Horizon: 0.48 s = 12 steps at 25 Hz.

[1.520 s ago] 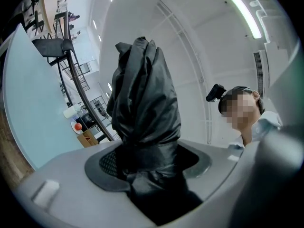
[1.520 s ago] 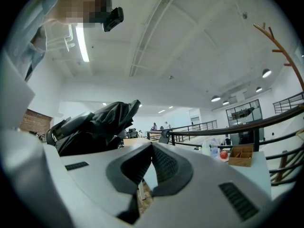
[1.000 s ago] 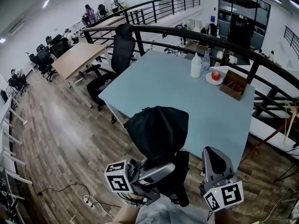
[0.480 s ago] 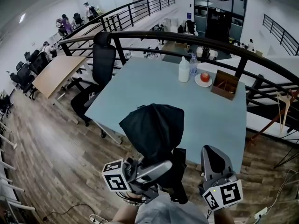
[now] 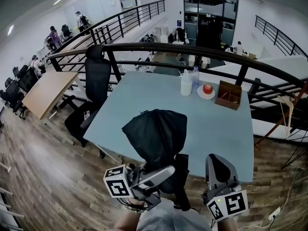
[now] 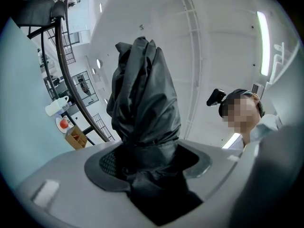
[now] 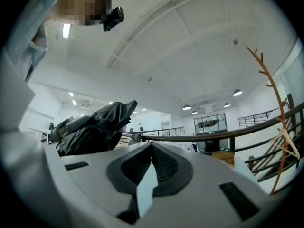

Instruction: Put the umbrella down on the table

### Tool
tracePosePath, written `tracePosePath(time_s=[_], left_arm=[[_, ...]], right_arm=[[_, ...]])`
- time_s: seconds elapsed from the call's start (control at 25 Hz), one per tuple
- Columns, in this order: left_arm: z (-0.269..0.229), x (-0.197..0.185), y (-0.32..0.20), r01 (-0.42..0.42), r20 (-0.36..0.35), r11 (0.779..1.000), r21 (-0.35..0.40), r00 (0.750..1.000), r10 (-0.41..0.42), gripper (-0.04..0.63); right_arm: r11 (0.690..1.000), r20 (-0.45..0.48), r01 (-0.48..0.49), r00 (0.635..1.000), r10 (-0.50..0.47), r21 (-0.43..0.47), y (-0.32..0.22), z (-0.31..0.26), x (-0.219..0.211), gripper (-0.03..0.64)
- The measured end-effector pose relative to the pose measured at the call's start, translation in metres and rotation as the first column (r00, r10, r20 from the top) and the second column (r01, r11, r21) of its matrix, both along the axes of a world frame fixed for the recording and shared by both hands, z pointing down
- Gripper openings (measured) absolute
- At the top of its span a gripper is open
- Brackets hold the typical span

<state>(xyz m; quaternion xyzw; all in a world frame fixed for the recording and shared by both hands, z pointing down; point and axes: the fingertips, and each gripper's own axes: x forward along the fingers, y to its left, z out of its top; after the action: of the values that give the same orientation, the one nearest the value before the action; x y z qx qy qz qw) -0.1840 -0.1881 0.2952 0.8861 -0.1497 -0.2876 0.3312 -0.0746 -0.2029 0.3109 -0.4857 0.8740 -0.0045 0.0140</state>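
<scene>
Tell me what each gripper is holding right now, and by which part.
The left gripper is shut on the folded black umbrella, clamping its bunched fabric near the lower end. The right gripper is shut and empty.

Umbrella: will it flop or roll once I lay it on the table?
The umbrella is loose, crumpled fabric, so it will probably sag and settle rather than roll. Its glossy cloth may slip a little in the left gripper.
</scene>
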Motion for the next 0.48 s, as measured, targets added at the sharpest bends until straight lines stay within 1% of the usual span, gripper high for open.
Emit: tracePosePath(time_s=[0.32, 0.48], left_arm=[[0.003, -0.02, -0.021, -0.092, -0.013, 0.996, 0.019, 0.996, 0.093, 0.282], [0.007, -0.025, -0.025, -0.131, 0.003, 0.991, 0.015, 0.991, 0.131, 0.282]], right_arm=[[0.994, -0.011, -0.11, 0.994, 0.11, 0.02, -0.004, 0.003, -0.014, -0.005], [0.984, -0.019, -0.175, 0.984, 0.175, 0.016, -0.002, 0.005, -0.014, -0.005]])
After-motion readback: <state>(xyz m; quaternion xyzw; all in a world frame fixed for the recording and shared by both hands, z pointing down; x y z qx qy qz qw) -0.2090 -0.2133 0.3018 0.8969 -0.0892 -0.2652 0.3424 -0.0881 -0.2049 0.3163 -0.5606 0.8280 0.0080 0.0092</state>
